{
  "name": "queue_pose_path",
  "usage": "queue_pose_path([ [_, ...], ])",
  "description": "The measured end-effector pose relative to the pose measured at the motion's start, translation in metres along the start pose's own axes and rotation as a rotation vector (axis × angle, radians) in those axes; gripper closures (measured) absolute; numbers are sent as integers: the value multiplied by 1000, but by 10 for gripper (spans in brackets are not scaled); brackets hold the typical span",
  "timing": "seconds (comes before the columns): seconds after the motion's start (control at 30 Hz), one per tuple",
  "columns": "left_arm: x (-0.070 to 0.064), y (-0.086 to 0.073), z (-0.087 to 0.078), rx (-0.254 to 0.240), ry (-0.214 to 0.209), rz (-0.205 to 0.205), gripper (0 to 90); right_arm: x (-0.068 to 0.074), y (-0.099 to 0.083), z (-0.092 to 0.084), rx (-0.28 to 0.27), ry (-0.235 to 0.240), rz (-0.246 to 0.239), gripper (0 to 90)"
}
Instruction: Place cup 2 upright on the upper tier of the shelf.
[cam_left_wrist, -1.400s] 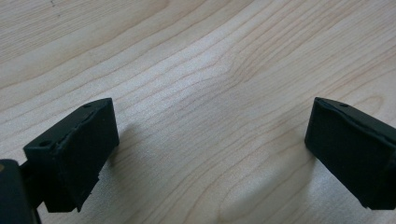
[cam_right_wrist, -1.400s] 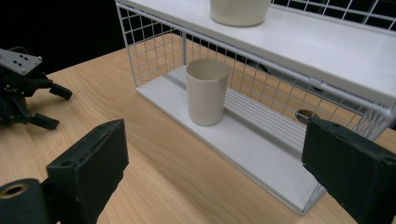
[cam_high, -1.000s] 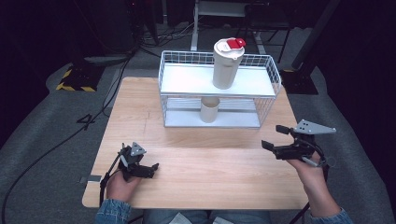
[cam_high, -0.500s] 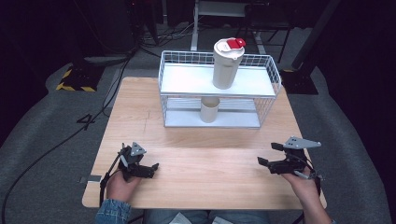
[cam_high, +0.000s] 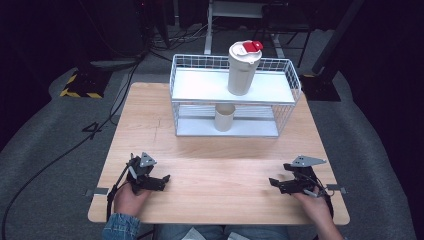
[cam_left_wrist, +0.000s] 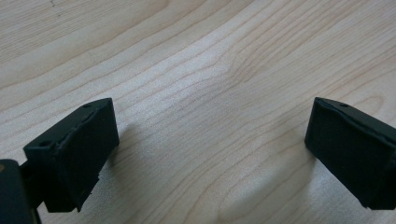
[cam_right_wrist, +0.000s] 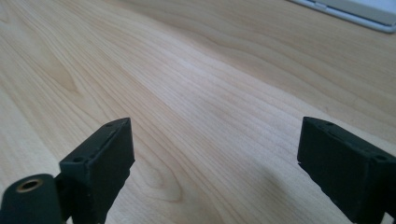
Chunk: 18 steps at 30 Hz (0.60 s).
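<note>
1. Both grippers, left (cam_high: 162, 178) and right (cam_high: 274, 182), rest low on the table (cam_high: 215, 165) with jaws wide apart, holding nothing
2. Only bare wood lies between each pair of jaws
3. Well ahead stands a wire rack (cam_high: 287, 75): tumbler (cam_high: 242, 67) on top, cup (cam_high: 224, 117) below

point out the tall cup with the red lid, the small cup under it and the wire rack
tall cup (cam_high: 241, 75), high view, its side wall
small cup (cam_high: 224, 118), high view, its side
wire rack (cam_high: 173, 80), high view, left rim

Wooden table (cam_high: 215, 170), grey carpet floor (cam_high: 50, 150), black cables (cam_high: 120, 95)
</note>
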<state>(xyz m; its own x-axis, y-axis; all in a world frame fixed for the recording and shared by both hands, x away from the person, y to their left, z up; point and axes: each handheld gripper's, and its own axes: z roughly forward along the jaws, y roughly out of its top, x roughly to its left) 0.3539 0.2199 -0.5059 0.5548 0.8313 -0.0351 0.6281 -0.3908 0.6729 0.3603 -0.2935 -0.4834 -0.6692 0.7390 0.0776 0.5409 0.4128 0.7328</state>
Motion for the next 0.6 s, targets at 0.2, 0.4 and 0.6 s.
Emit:
queue_pose_path([
  [0.2, 0, 0, 0, 0, 0, 0, 34, -3, -7, 8, 9, -28, 15, 112],
  [0.4, 0, 0, 0, 1, 0, 4, 33, -5, -13, 15, 0, -52, 12, 105],
  [0.6, 0, 0, 0, 0, 0, 0, 33, -4, -14, 16, 9, -105, -15, 100],
])
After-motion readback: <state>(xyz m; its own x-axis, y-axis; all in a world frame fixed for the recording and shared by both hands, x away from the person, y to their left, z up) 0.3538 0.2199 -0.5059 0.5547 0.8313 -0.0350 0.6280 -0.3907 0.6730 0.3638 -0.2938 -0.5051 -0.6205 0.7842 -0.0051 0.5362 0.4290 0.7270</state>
